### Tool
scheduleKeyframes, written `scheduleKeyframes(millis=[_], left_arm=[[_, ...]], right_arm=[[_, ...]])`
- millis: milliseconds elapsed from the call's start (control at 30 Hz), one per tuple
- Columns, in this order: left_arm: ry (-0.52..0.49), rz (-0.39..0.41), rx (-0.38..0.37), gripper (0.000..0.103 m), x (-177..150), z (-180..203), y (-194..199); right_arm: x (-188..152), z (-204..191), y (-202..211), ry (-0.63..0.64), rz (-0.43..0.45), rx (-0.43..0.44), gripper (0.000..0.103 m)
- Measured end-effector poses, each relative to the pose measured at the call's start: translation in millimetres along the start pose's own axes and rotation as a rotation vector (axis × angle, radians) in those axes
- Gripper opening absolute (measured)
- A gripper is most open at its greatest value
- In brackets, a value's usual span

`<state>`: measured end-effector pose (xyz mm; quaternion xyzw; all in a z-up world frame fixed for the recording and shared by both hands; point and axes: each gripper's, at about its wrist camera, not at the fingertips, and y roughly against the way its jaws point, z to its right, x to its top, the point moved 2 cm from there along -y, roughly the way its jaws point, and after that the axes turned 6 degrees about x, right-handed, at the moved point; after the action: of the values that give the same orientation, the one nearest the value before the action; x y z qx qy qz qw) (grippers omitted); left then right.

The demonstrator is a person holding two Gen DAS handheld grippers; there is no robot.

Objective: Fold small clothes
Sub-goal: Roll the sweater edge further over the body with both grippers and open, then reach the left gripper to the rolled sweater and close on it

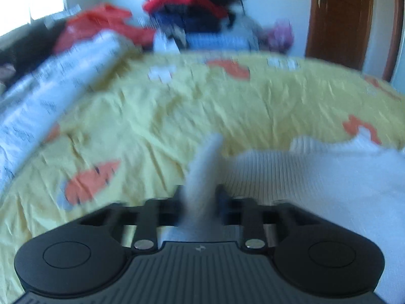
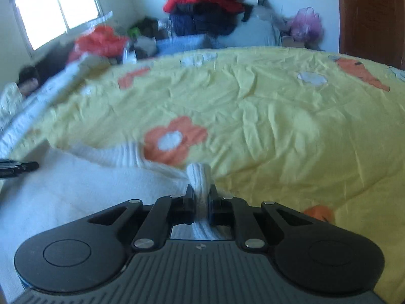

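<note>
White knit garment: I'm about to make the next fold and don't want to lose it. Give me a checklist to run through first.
1. Left gripper pinching the white knit garment: ok.
2. Right gripper pinching its ribbed edge: ok.
3. Garment resting on the yellow flowered bedspread: ok.
4. Bedspread ahead free of other clothes: ok.
5. Garment flat, without bunching: cannot tell, blurred.

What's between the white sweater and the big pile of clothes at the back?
In the right wrist view, only bare yellow flowered bedspread lies between the white sweater and the clothes pile.
</note>
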<state>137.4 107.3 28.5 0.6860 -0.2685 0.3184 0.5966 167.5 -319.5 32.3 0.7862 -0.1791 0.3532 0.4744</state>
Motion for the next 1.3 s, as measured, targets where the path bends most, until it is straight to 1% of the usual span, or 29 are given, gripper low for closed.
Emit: scheduleKeyframes(millis=[67, 100, 133, 167, 233, 300, 367, 433, 467, 500, 533, 567, 600, 633, 667, 733, 800, 833, 867, 900, 933, 967, 1000, 1033, 1067, 1133, 1233, 1267, 1300], left_arm=[[0.087, 0.066, -0.007, 0.015, 0.7, -10.6, 8.0], [0.097, 0.067, -0.004, 0.015, -0.7, -12.2, 4.4], [0.09, 0.028, 0.014, 0.015, -5.7, -11.2, -5.9], [0.085, -0.001, 0.04, 0.015, -11.7, -9.3, -15.3], [0.076, 0.011, 0.057, 0.015, -5.8, -5.1, -15.9], [0.06, 0.019, 0.075, 0.019, -5.1, -3.3, -12.7], [0.056, 0.037, 0.088, 0.026, -3.8, -4.2, -1.9], [0.048, 0.085, 0.13, 0.029, -3.0, -5.3, 18.5], [0.048, 0.129, 0.166, 0.034, -3.6, -5.4, 33.5], [0.051, 0.169, 0.181, 0.039, -5.0, -6.2, 44.2], [0.052, 0.212, 0.175, 0.053, -5.1, -4.9, 55.0], [0.051, 0.251, 0.154, 0.073, -4.5, -1.8, 63.6], [0.039, 0.276, 0.127, 0.079, -1.5, 3.8, 67.1], [0.015, 0.288, 0.103, 0.082, 1.3, 13.3, 67.9], [-0.013, 0.287, 0.088, 0.082, 4.3, 22.9, 65.4], [-0.081, 0.259, 0.069, 0.082, 9.9, 45.9, 50.1], [-0.138, 0.23, 0.102, 0.082, 10.0, 61.1, 27.7], [-0.16, 0.193, 0.127, 0.082, 8.9, 64.5, 13.0], [-0.176, 0.148, 0.145, 0.082, 4.9, 64.3, -1.5], [-0.184, 0.063, 0.16, 0.083, 2.1, 61.4, -18.6], [-0.143, 0.024, 0.13, 0.083, 3.7, 52.6, -25.3], [-0.075, 0.018, 0.091, 0.084, 5.6, 41.7, -26.1], [-0.035, -0.007, 0.069, 0.084, 5.7, 33.8, -30.9], [-0.009, -0.013, 0.045, 0.084, 6.2, 28.1, -32.5], [0.002, -0.014, 0.034, 0.085, 5.4, 26.2, -32.6], [-0.007, -0.012, 0.04, 0.086, 5.2, 27.9, -33.7], [-0.022, 0.001, 0.064, 0.086, 4.7, 31.4, -32.6], [-0.025, 0.002, 0.067, 0.086, 5.1, 31.7, -34.1], [-0.024, 0.003, 0.066, 0.086, 5.1, 31.2, -34.3]], right_arm=[[8.3, -0.8, 15.0, -0.002, 0.099, 0.004, 0.013], [12.1, 4.8, 20.8, -0.036, 0.148, 0.02, 0.012], [13.3, 12.5, 21.4, -0.071, 0.171, 0.024, 0.012], [9.5, 21.9, 11.7, -0.105, 0.136, 0.007, 0.012], [-3.0, 27.8, -10.2, -0.111, 0.052, -0.036, 0.012], [-8.6, 25.7, -12.0, -0.119, 0.065, -0.052, 0.014], [-7.9, 25.1, -4.7, -0.158, 0.071, -0.073, 0.041], [-7.6, 21.9, 10.9, -0.175, 0.087, -0.109, 0.057], [-6.2, 19.8, 20.1, -0.164, 0.114, -0.119, 0.057], [-6.7, 16.2, 34.3, -0.145, 0.149, -0.122, 0.057], [-8.4, 9.4, 50.0, -0.124, 0.196, -0.124, 0.058], [-11.1, 0.7, 63.9, -0.112, 0.252, -0.107, 0.063], [-11.3, -3.7, 67.4, -0.114, 0.278, -0.08, 0.067], [-12.1, -12.5, 67.7, -0.117, 0.282, -0.043, 0.076], [-12.1, -19.6, 61.8, -0.114, 0.264, -0.029, 0.084], [-11.5, -36.5, 40.1, -0.075, 0.217, -0.037, 0.084], [-12.9, -48.8, 17.2, -0.013, 0.187, -0.086, 0.084], [-15.0, -51.5, 4.4, 0.023, 0.162, -0.135, 0.083], [-17.1, -49.4, -5.9, 0.029, 0.123, -0.177, 0.083], [-18.5, -44.3, -11.4, 0.01, 0.077, -0.194, 0.081], [-19.4, -36.5, -15.3, -0.026, 0.04, -0.188, 0.079], [-19.2, -28.7, -12.7, -0.044, 0.046, -0.164, 0.078], [-19.5, -22.1, -11.4, -0.036, 0.041, -0.151, 0.078], [-20.0, -19.2, -10.9, -0.023, 0.038, -0.144, 0.077], [-20.6, -16.3, -9.1, -0.026, 0.042, -0.127, 0.078], [-22.2, -18.0, -9.7, -0.026, 0.043, -0.126, 0.078], [-18.2, -31.8, -9.6, 0.037, 0.029, -0.196, 0.077], [-15.3, -42.5, -8.8, 0.061, 0.047, -0.237, 0.079], [-12.8, -52.6, -2.8, 0.079, 0.086, -0.268, 0.08]])
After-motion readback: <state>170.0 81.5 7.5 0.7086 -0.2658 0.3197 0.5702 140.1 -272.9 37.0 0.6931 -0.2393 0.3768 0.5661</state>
